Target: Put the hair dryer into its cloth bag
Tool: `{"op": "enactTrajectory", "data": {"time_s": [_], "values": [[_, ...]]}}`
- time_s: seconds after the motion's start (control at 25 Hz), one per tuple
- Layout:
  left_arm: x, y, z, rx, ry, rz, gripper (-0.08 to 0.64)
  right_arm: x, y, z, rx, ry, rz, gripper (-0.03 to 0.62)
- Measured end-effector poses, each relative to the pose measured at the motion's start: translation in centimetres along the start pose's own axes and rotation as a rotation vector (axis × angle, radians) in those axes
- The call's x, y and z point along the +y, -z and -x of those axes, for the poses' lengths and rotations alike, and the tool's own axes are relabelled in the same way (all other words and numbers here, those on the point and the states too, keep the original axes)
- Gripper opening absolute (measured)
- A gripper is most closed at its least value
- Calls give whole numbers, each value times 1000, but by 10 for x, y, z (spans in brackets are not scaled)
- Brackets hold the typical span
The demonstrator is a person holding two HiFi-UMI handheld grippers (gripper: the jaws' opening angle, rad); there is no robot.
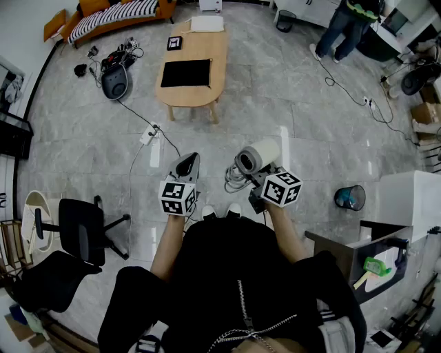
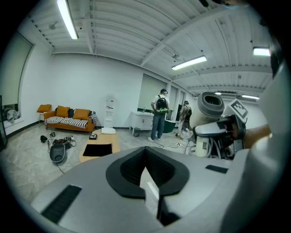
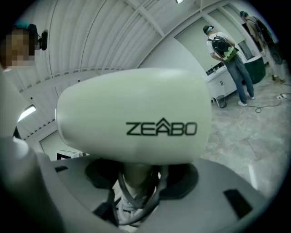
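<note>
My right gripper [image 1: 258, 178] is shut on the handle of a white hair dryer [image 1: 258, 157], held up in front of the person; its grey cord [image 1: 234, 180] hangs coiled beside the handle. In the right gripper view the dryer's barrel [image 3: 136, 113] fills the middle above the gripper [image 3: 136, 182], whose jaws clamp handle and cord. My left gripper [image 1: 187, 162] is shut and holds nothing; its own view shows the jaws [image 2: 148, 175] closed together, the dryer [image 2: 211, 107] off to the right. A flat black cloth bag [image 1: 185, 72] lies on the wooden table [image 1: 200, 96], far ahead [image 2: 97, 149].
A power strip [image 1: 148, 136] and cables lie on the floor between me and the table. A black office chair [image 1: 79, 231] stands at the left, a bin [image 1: 350, 197] at the right. A person [image 1: 348, 24] stands at the far right; a striped sofa [image 1: 117, 14] lies beyond the table.
</note>
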State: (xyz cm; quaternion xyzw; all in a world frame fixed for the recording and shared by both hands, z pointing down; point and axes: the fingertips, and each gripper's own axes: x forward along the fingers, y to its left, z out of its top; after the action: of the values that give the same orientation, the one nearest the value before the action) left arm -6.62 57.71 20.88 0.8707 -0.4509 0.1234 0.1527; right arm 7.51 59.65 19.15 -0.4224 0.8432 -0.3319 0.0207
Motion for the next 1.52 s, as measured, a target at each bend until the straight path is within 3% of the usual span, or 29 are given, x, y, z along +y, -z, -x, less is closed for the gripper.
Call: {"op": "enactTrajectory", "data": {"time_s": [0.4, 0.88, 1.52], "values": [[2, 2, -11, 26, -37, -1, 14, -2, -10, 5, -45, -39, -10, 235], [-7, 2, -20, 43, -37, -5, 14, -10, -9, 10, -29, -52, -28, 236], [-31, 8, -20, 66, -94, 9, 14, -24, 1, 28, 27, -80, -49, 236]]}}
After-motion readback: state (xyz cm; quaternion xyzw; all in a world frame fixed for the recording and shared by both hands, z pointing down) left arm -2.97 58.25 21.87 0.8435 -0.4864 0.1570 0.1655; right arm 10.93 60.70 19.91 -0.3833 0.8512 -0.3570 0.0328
